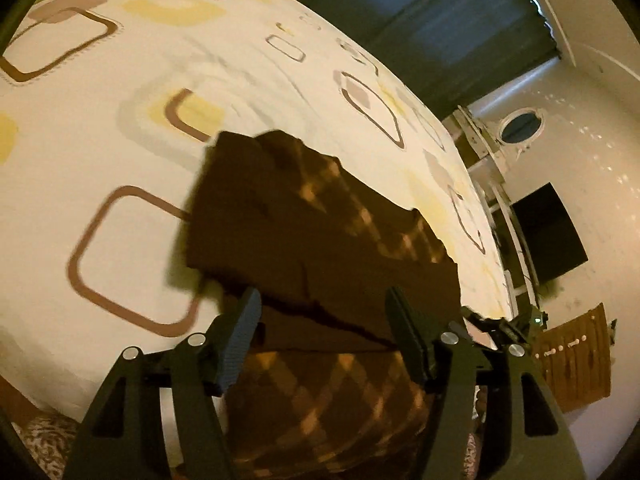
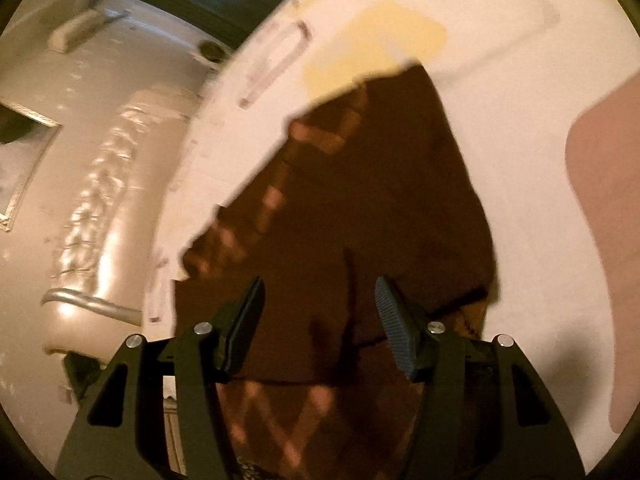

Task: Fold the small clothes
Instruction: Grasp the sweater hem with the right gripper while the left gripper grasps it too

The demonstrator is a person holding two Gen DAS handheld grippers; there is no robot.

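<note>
A brown garment with an orange check (image 1: 312,216) lies folded on the patterned white bedsheet (image 1: 120,80), one flap laid over the lower layer. My left gripper (image 1: 323,294) hovers over its near edge, open, its pads clear of the cloth. In the right wrist view the same garment (image 2: 360,184) stretches away across the sheet (image 2: 500,80). My right gripper (image 2: 320,280) stands open above it, jaws apart and nothing pinched between them. The near part of the garment is hidden under both grippers' bodies.
The bed's far edge runs near a dark curtain (image 1: 420,20). A pale wall carries a round vent (image 1: 520,124) and a black screen (image 1: 548,232). A wooden panel (image 1: 572,356) stands low at the right. The sheet is bare to the left of the garment.
</note>
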